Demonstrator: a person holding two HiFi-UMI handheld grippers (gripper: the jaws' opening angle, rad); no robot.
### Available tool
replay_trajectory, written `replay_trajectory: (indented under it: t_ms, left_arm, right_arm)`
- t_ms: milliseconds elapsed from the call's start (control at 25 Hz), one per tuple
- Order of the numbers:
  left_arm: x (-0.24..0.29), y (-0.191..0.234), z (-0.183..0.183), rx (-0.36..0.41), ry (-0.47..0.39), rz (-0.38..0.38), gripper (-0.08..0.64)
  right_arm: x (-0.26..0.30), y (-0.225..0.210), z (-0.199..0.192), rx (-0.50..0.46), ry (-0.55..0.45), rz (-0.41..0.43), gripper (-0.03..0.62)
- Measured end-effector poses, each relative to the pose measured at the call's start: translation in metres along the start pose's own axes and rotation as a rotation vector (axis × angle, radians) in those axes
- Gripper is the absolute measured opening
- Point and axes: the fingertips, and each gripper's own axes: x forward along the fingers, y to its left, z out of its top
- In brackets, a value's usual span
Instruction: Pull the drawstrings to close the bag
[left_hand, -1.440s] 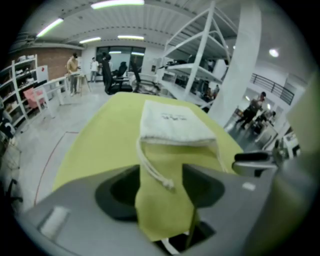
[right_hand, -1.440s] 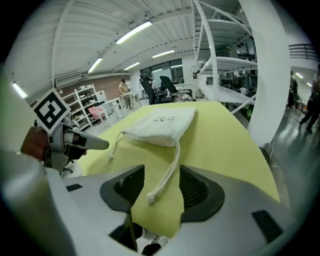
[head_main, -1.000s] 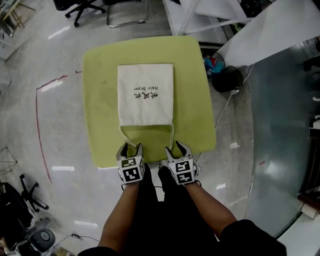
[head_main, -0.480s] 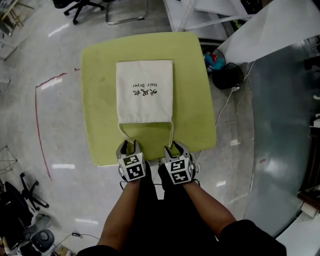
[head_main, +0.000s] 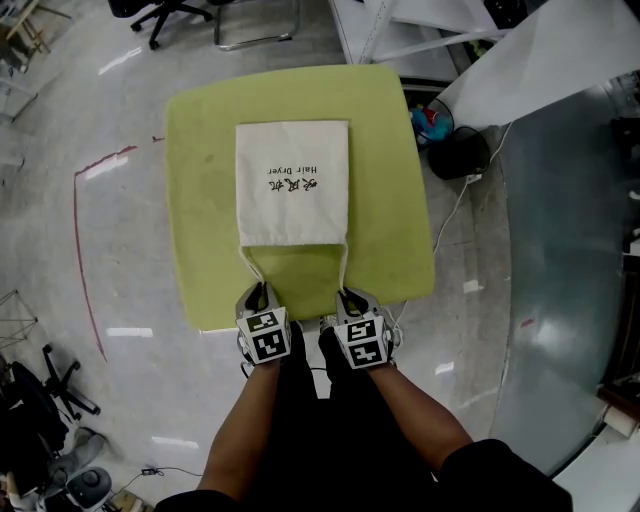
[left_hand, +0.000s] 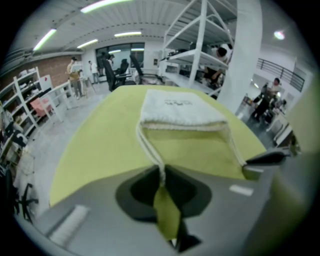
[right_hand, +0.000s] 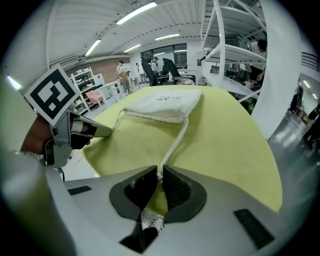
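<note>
Now, left tool (head_main: 258, 291) and right tool (head_main: 350, 296), just closed, pinching twisted drawstrings (right_hand: 176, 141) of flat canvas bag (head_main: 292, 215).

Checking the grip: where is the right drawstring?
Head view, right of centre: the right drawstring runs from the bag into the right gripper, whose jaws just closed on it.

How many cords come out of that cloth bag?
2. The left drawstring leaves the bag's near left corner, the right drawstring its near right corner; both cross the green table.

bag (head_main: 292, 185): matt cream woven cloth
drawstrings (right_hand: 176, 142): pale twisted cord
worktop (head_main: 200, 200): matt yellow-green covering, smooth
floor (head_main: 60, 250): grey, glossy, reflecting lights
</note>
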Motion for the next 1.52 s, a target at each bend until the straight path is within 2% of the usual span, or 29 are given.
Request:
replay_trajectory:
  t_ms: [120, 320, 720, 880, 1080, 1240, 1520]
  left_arm:
    - [-0.005, 0.004, -0.001, 0.037, -0.003, -0.010, 0.038]
    - [-0.021, 0.019, 0.009, 0.100, -0.056, 0.005, 0.037]
    - [-0.067, 0.086, 0.045, 0.075, -0.178, 0.125, 0.035]
    - [-0.076, 0.109, 0.080, 0.054, -0.252, 0.167, 0.036]
    - [-0.097, 0.118, 0.124, 0.058, -0.340, 0.181, 0.035]
    - [-0.122, 0.119, 0.165, 0.091, -0.430, 0.185, 0.036]
    - [-0.181, 0.132, 0.247, 0.140, -0.612, 0.238, 0.037]
  right_arm:
    - [-0.005, -0.007, 0.002, 0.000, -0.023, -0.018, 0.037]
    - [-0.018, -0.032, 0.007, -0.022, -0.066, -0.082, 0.035]
    - [-0.054, -0.076, 0.050, -0.026, -0.176, -0.197, 0.035]
    - [-0.065, -0.100, 0.096, -0.040, -0.268, -0.246, 0.035]
    - [-0.091, -0.120, 0.150, -0.057, -0.381, -0.305, 0.035]
    - [-0.119, -0.130, 0.192, -0.060, -0.469, -0.343, 0.035]
    - [-0.183, -0.154, 0.271, -0.081, -0.664, -0.420, 0.035]
